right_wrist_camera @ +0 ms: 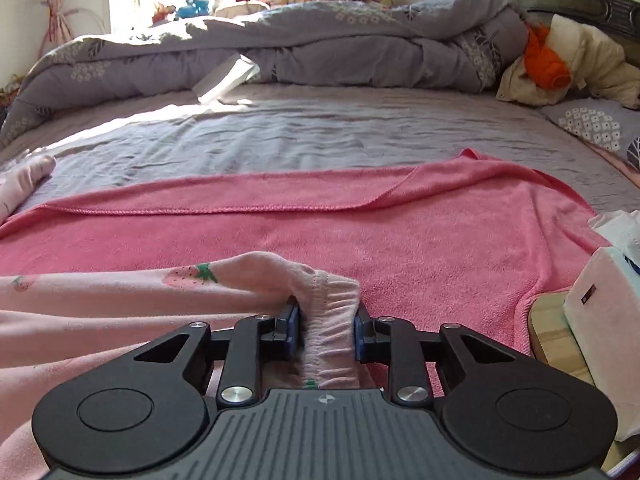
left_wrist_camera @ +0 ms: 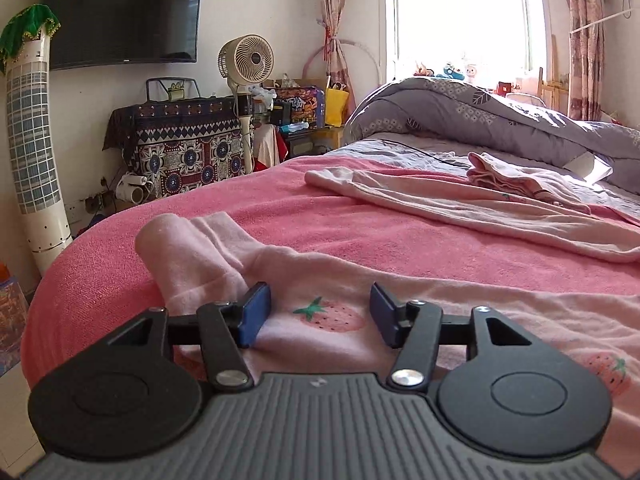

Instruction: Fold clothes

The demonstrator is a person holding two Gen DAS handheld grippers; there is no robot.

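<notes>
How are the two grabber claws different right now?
The left gripper has its blue pads apart, over the flat strawberry fabric, pinching nothing. The right gripper has its pads much closer, squeezing the bunched elastic waistband. Both are black with blue pads and work on the same pink strawberry garment.

Sunlit window [left_wrist_camera: 460, 12], wall-mounted television [left_wrist_camera: 120, 12], bed [right_wrist_camera: 320, 128]

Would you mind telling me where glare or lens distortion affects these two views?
Left wrist view: the window is blown out white, and the fisheye bows the tower fan into a curve. Right wrist view: sun patches glare on the grey sheet, the pink towel edge bends, and the corners darken.
</notes>
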